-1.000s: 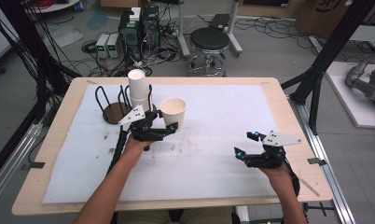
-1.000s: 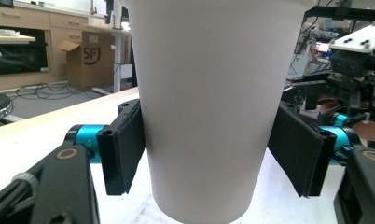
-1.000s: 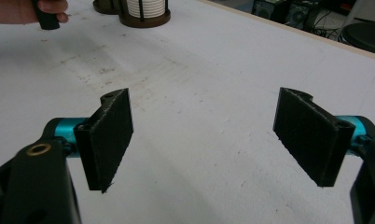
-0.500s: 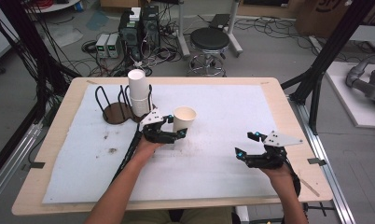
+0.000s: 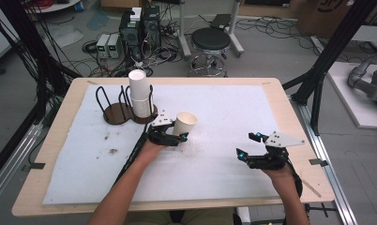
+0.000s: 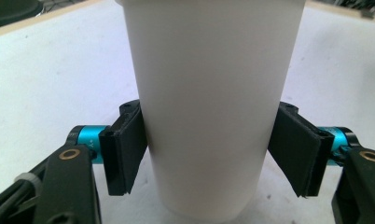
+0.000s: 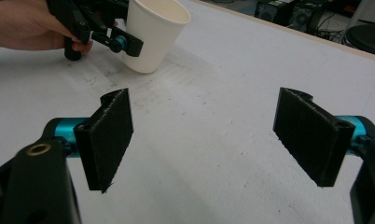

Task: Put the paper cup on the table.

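A: A lab room, cables and a stool (image 5: 210, 40) on the floor behind, and a wooden table (image 5: 290, 101) covered by a white mat (image 5: 224, 112). Where's the paper cup (image 5: 184, 123)?

B: Upright near the middle of the mat, right of the wire cup rack (image 5: 116, 105) with its stack of cups (image 5: 139, 93). The left claw (image 5: 175, 136) has it between its pads (image 6: 127, 154), low on the wall; the jaws have just been closing and the pads press both sides.

A: And the other one?

B: The right claw (image 5: 252, 157) hangs open over bare mat, well apart, nothing between its pads (image 7: 108, 135).

A: What might go wrong?

B: I'd say the cup is thin and empty, so squeezing harder could dent its wall. In the right gripper view it looks slightly tilted; releasing it like that could tip it over. A quick swing back could also knock the stack.
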`<state>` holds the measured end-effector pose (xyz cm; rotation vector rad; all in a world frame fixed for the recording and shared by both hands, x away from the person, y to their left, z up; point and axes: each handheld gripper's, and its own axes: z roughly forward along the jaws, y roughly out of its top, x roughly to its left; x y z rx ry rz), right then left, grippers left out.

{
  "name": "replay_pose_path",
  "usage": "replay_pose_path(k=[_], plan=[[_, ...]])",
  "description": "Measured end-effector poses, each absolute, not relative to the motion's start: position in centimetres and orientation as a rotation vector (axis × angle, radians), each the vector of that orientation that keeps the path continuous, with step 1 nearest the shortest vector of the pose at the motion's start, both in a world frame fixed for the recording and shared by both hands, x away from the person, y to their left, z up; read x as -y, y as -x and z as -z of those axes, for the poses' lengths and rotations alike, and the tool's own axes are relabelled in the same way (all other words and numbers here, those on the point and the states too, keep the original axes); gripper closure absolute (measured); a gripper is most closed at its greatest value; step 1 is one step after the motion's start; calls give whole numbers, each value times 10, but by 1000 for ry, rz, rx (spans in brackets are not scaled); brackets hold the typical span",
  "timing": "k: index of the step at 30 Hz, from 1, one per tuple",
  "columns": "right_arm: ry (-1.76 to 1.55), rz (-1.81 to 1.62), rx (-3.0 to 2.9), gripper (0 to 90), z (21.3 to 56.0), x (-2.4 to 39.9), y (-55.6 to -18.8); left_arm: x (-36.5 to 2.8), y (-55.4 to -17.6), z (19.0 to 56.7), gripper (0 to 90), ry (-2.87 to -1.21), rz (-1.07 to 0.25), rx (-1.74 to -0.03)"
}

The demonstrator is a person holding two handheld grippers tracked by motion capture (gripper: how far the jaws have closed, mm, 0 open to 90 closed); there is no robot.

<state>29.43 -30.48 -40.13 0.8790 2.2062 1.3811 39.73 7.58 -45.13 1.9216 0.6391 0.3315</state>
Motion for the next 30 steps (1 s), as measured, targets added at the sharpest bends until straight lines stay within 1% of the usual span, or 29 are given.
replay_pose_path(k=[4,9,23,25,26,27,28,30], plan=[[-882,-1380,-2203,203,401,306,-294,-78,-395,449,313,-1972,-337,-658],[-884,-1377,-2203,204,401,307,-293,-80,-390,446,314,-2022,-365,-639],[-892,-1383,-2199,204,401,309,-292,-84,-382,450,301,-2020,-365,-682],[-889,-1386,-2200,204,401,308,-292,-85,-381,451,275,-2008,-355,-682],[-891,-1383,-2205,204,401,308,-292,-85,-380,451,237,-1999,-345,-689],[-891,-1383,-2205,204,401,308,-292,-85,-379,452,237,-1993,-338,-692],[-890,-1381,-2207,203,402,308,-293,-87,-378,451,204,-1972,-329,-690],[-886,-1381,-2209,204,402,308,-293,-91,-375,450,189,-1945,-313,-695]])
